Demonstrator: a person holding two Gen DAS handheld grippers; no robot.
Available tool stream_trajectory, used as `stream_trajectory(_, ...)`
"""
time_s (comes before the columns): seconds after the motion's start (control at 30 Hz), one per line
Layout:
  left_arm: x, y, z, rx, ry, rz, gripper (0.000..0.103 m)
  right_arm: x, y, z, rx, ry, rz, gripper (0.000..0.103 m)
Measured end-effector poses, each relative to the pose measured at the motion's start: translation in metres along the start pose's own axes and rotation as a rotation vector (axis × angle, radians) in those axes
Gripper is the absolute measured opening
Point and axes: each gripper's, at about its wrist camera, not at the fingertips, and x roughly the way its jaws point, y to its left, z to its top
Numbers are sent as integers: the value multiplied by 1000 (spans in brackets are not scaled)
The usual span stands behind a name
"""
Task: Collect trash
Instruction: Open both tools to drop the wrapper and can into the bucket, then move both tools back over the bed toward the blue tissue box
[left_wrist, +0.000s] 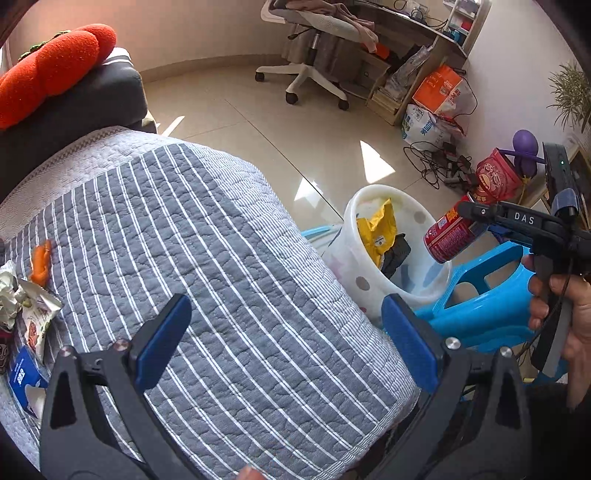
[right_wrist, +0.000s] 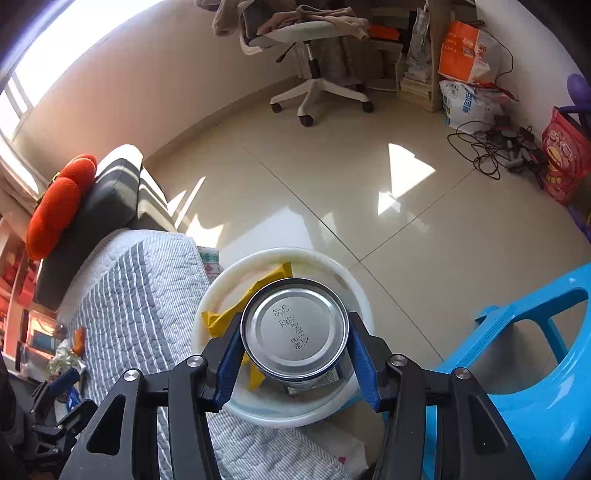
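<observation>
Jaws on can (right_wrist: 295, 328), tiled floor (right_wrist: 332, 192)

Lived-in room of a home: tiled floor (right_wrist: 332, 177), striped quilt (left_wrist: 221, 277) over a sofa, orange plush cushion (left_wrist: 51, 70) on its armrest, swivel chair (right_wrist: 314, 55) draped with clothes at a desk (left_wrist: 424, 26), bags and tangled cables (right_wrist: 491, 147) along the wall.

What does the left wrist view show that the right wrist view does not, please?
Only the left wrist view shows the can's red label, the open left gripper and the blue tissue box. Only the right wrist view shows the can's stamped metal bottom, clamped in the right gripper. Both show the white bin holding a yellow wrapper, and the striped quilt.
</observation>
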Motion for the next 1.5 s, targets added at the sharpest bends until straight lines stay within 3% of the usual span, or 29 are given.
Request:
stream_trajectory(0.07,-7,8,-4,-25,-9,12,102,5,2,0,17,10,-8,57)
stream_trajectory(0.13,-13,16,-9,-46,-11,23,102,6,3,-1,37,14,-7,73)
stream_trajectory(0.3,-28,35,-18,-89,-10,45,102,-1,19,-5,-3,17,-10,79)
stream_trajectory(0.87,-82,119,-65,-239,8,175,102,-13,123,-54,-253,78,55,84)
stream_trajectory(1.3,-116,205,-106,-422,37,249,102,2,207,-96,-442,118,91,85)
stream_trajectory(1.4,-103,221,-111,-398,97,260,102,11,217,-102,-450,141,91,85)
stream_trajectory(1.5,-83,229,-109,-280,138,306,102,20,226,-107,-451,161,94,85)
